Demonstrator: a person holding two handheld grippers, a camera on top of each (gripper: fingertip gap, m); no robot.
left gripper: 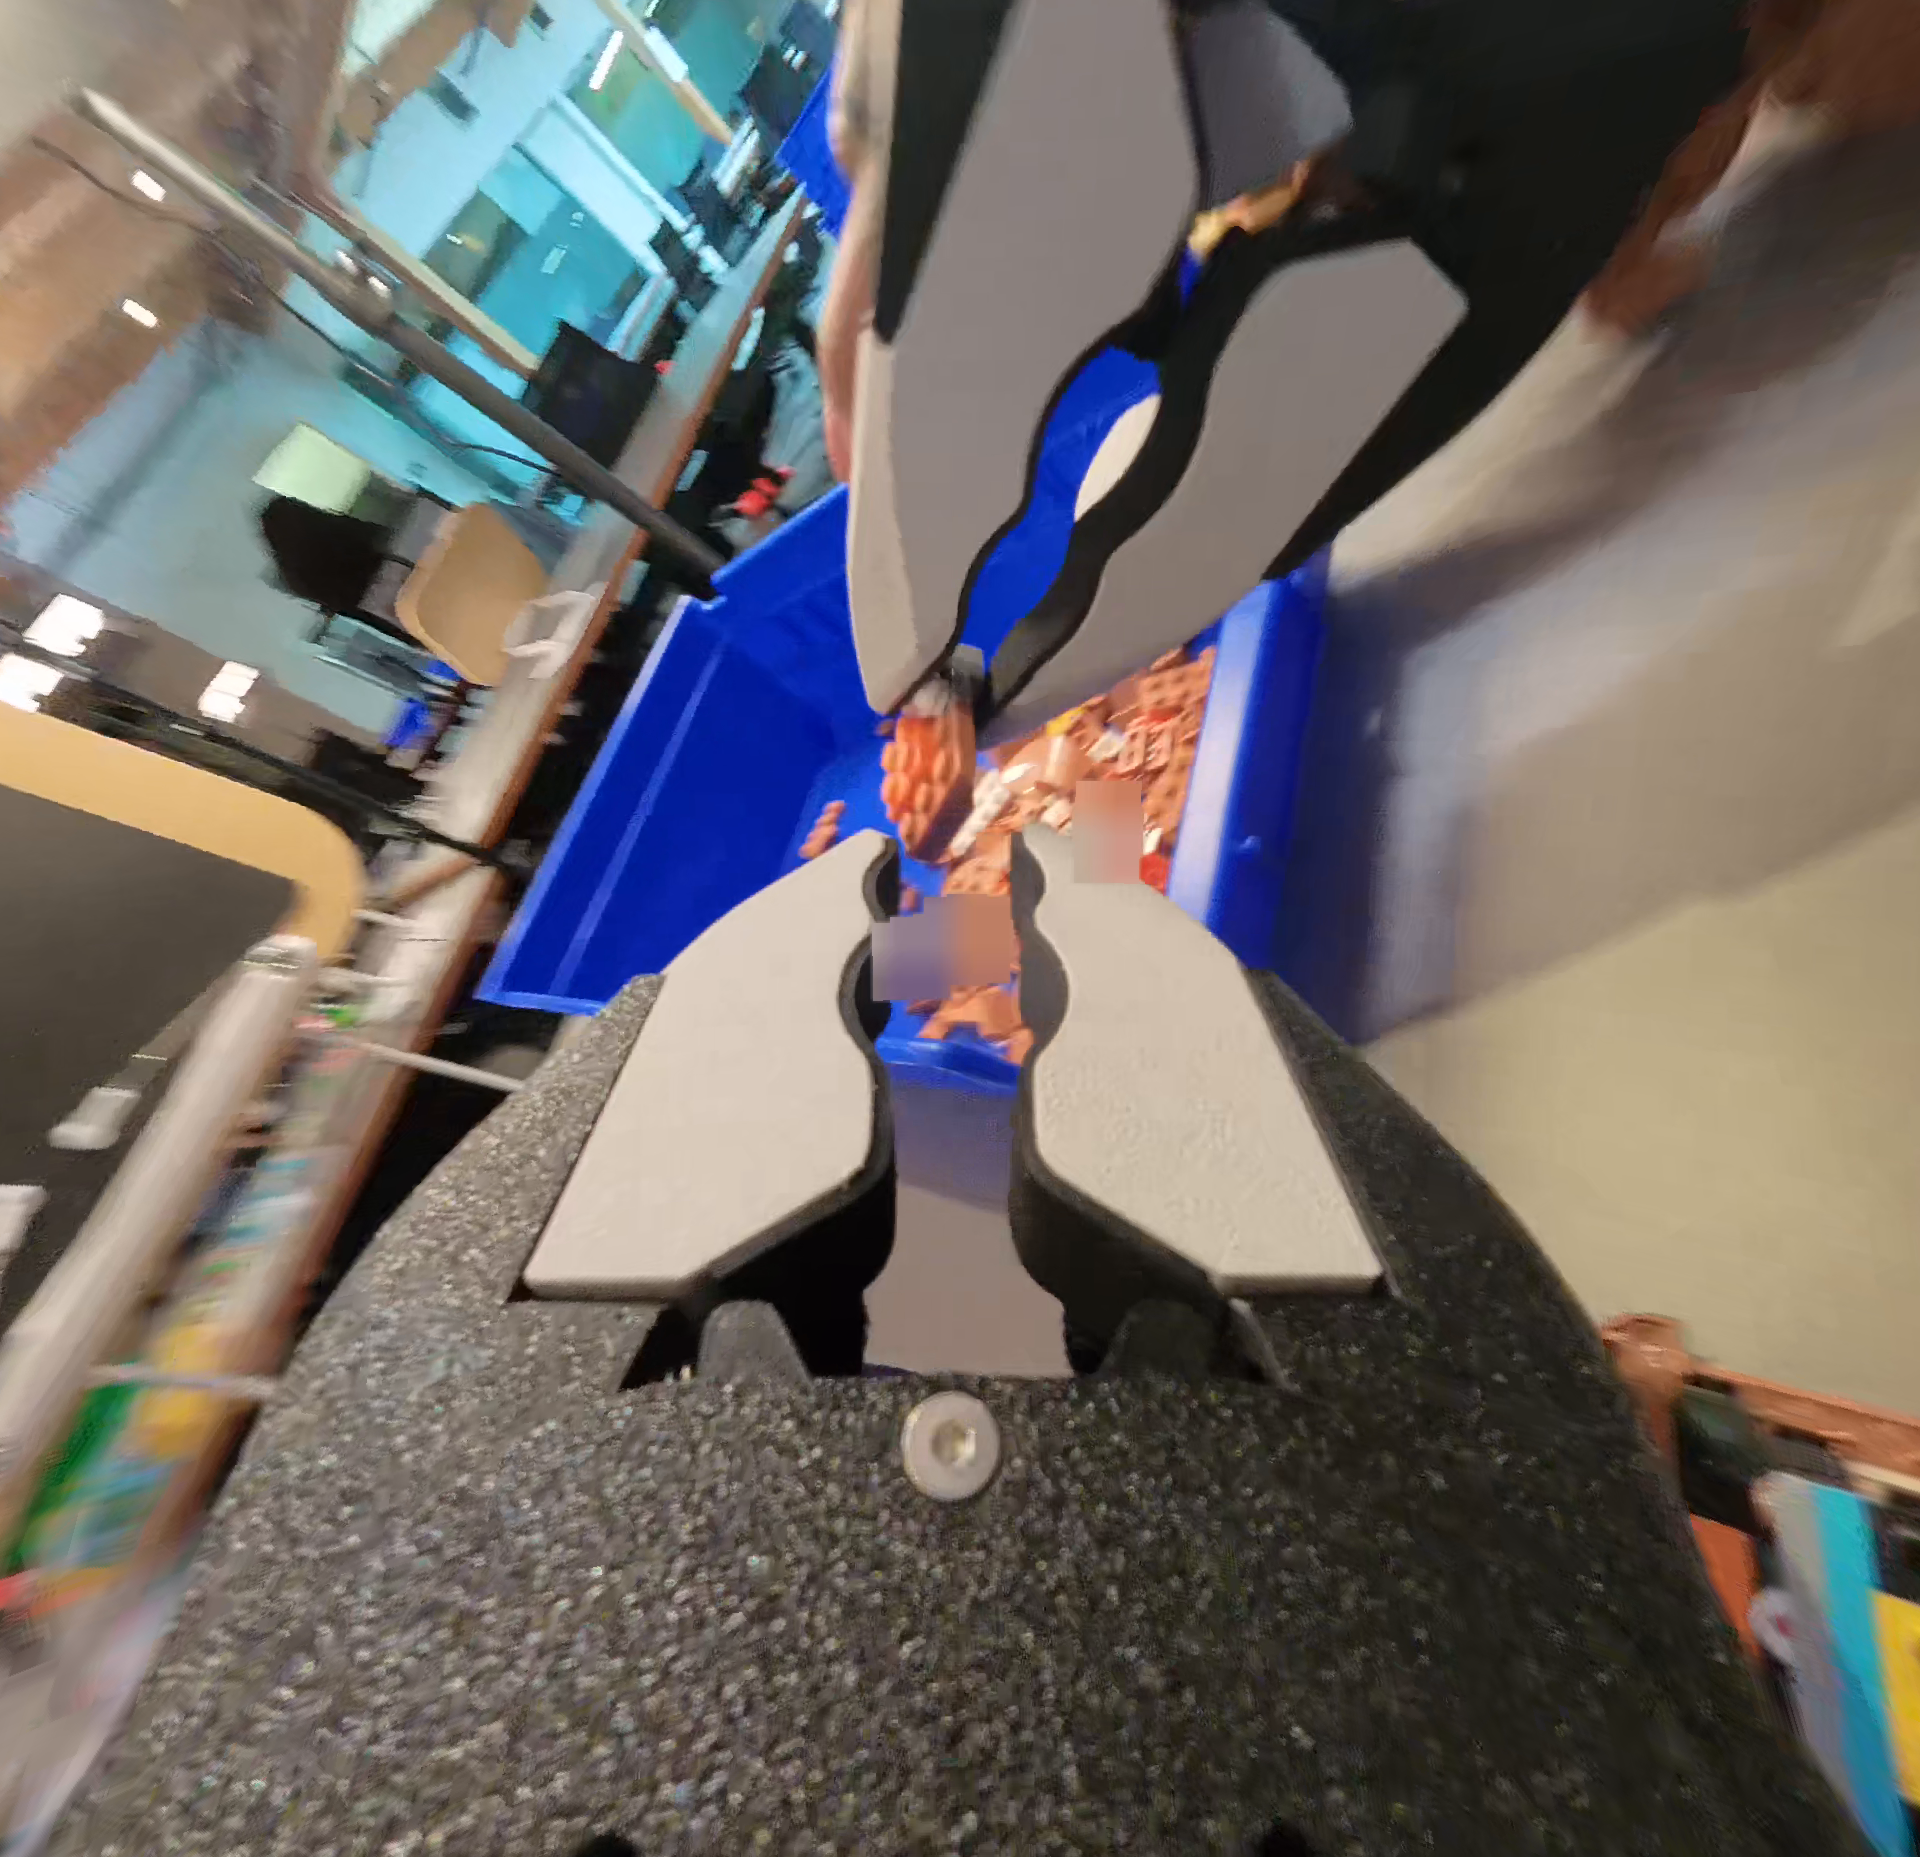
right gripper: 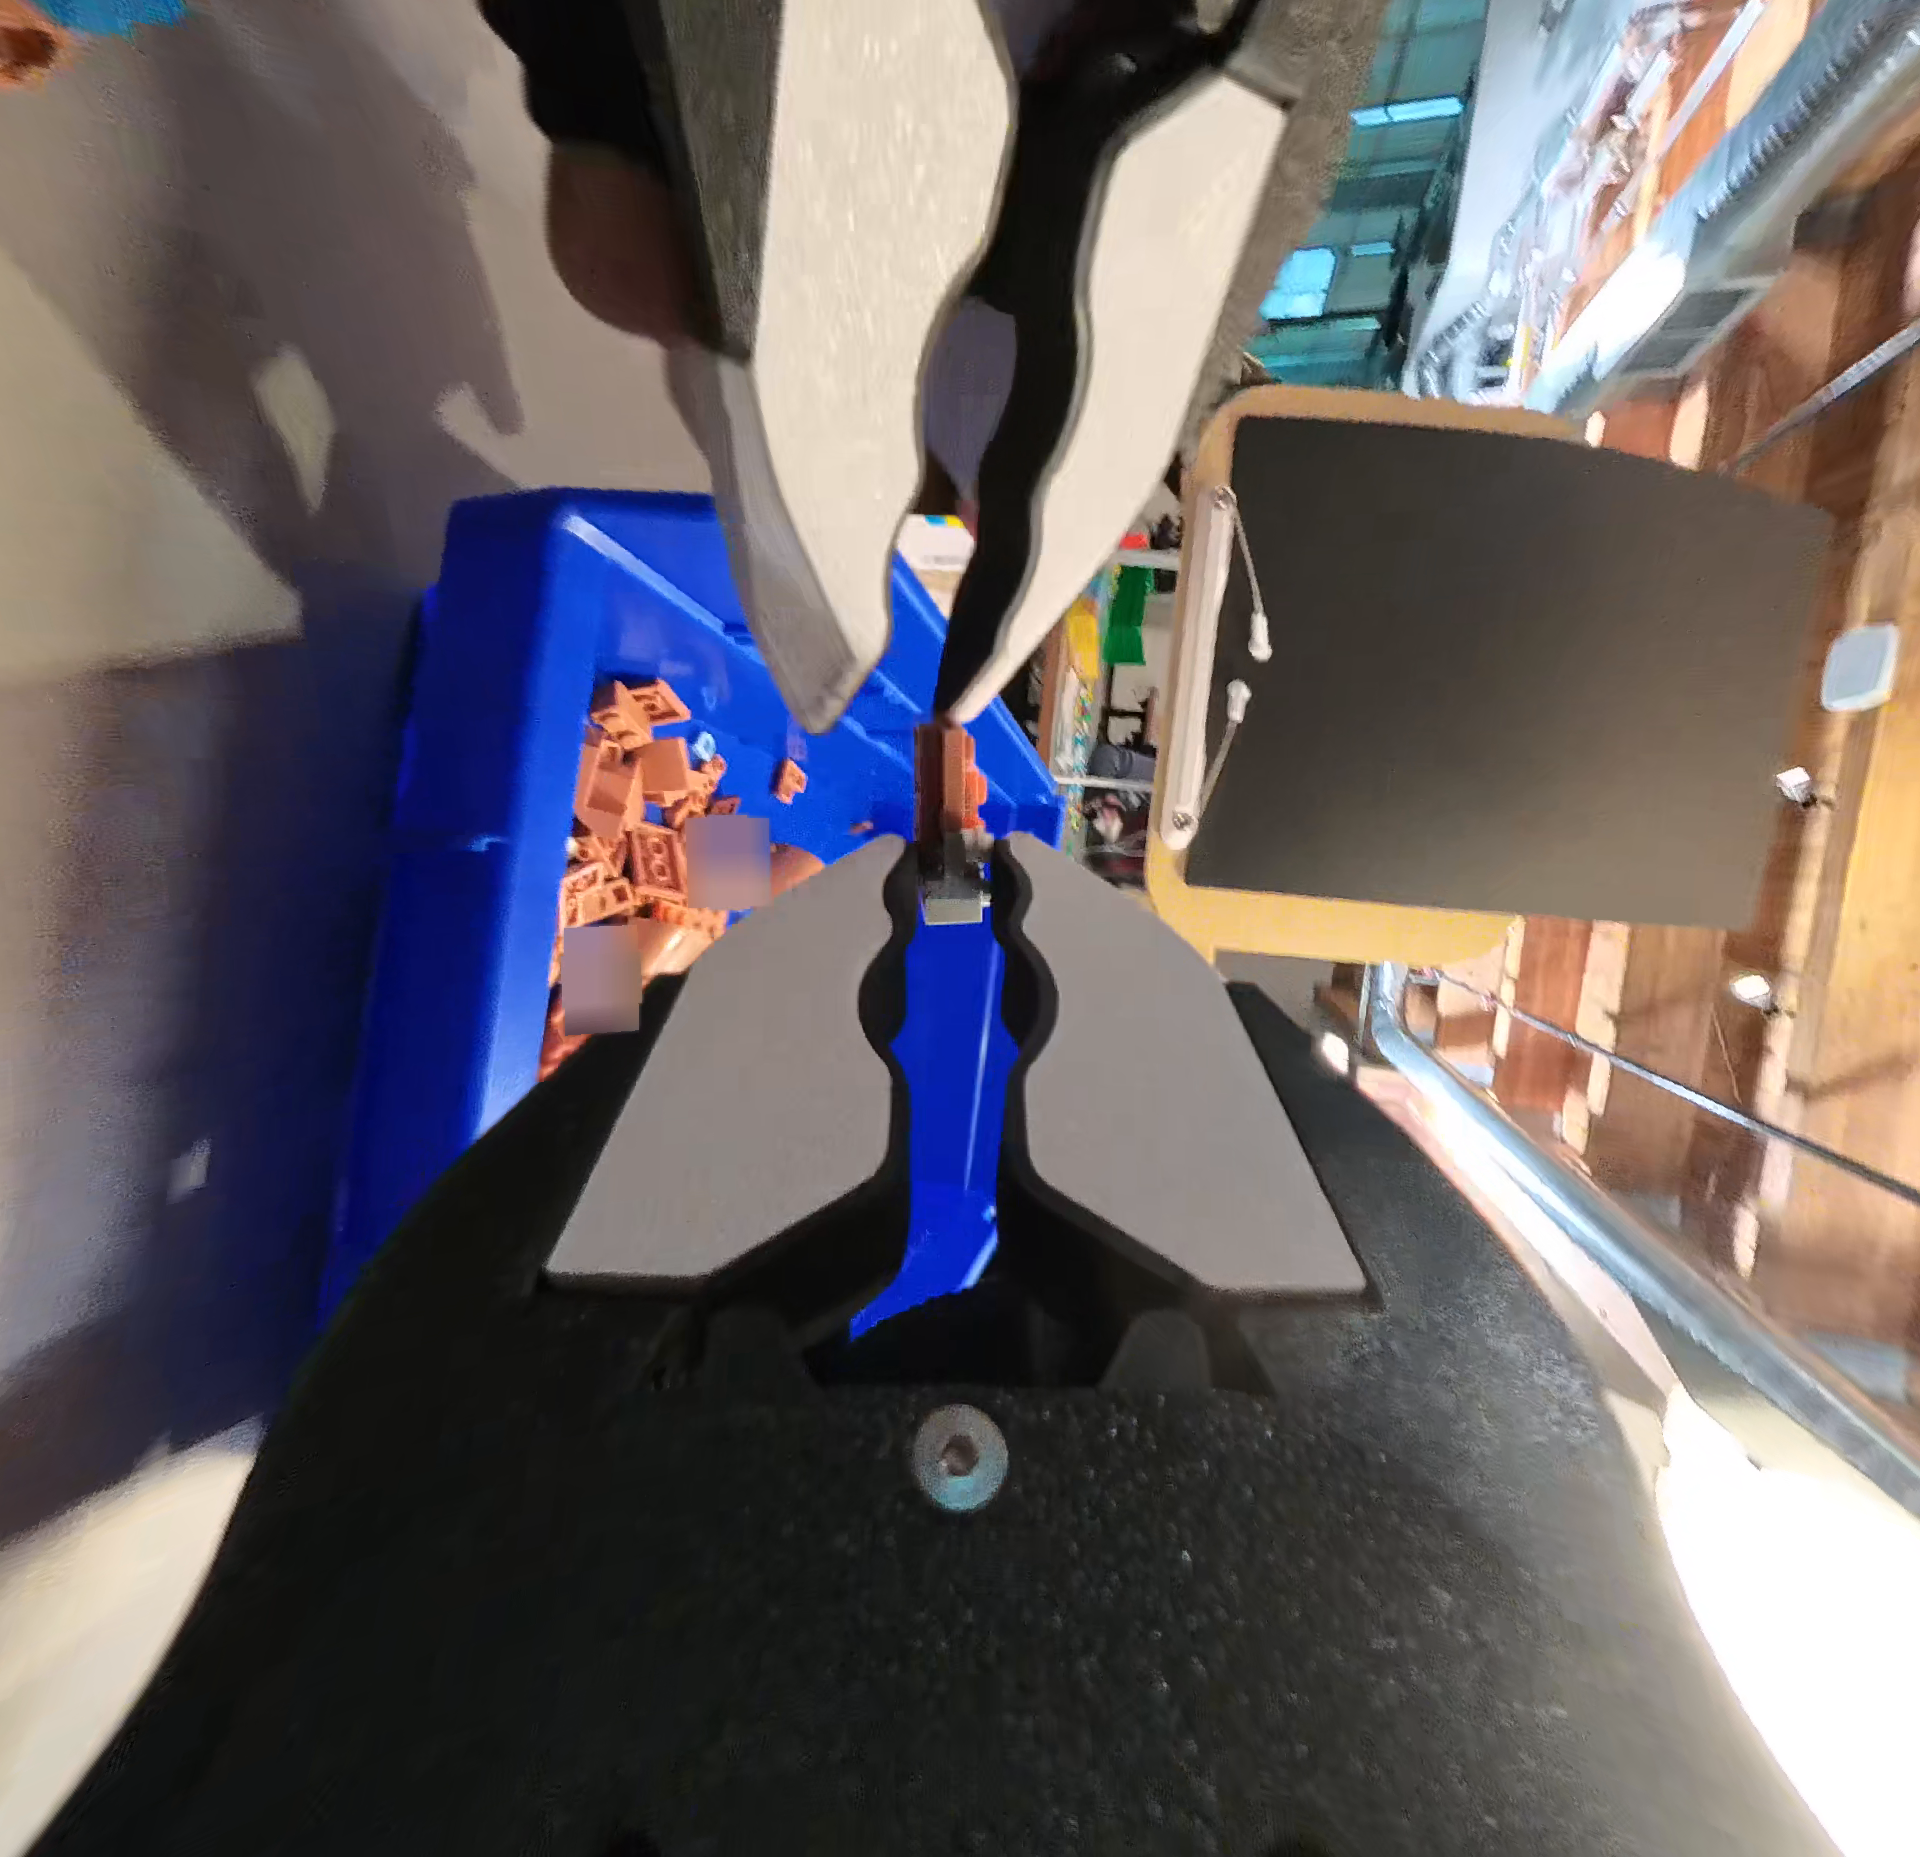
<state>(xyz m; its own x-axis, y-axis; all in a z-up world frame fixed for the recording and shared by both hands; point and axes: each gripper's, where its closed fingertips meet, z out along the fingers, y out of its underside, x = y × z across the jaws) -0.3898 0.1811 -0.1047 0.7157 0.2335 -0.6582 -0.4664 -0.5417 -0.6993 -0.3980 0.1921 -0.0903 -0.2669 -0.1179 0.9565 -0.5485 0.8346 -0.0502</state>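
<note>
My right gripper [right gripper: 948, 851] is shut on a small brick piece [right gripper: 948, 820], grey at the gripped end and orange-brown beyond. It holds the piece over a blue bin [right gripper: 488, 768] of orange-brown bricks [right gripper: 634, 799]. In the left wrist view the right gripper [left gripper: 951, 690] comes in from above, with the studded orange piece [left gripper: 930, 773] hanging from its tips. My left gripper [left gripper: 951, 849] is open, its tips just short of the piece. In the right wrist view the left gripper [right gripper: 899, 706] comes from above, and one fingertip [right gripper: 961, 701] is at the piece's far end.
The blue bin [left gripper: 707, 789] with the brick pile [left gripper: 1122, 737] sits on a pale grey table [left gripper: 1662, 1080]. A chair with a black back and wooden rim [right gripper: 1455, 664] stands beside it. A metal rail [right gripper: 1558, 1184] and a colourful box [left gripper: 1849, 1620] are near the edges.
</note>
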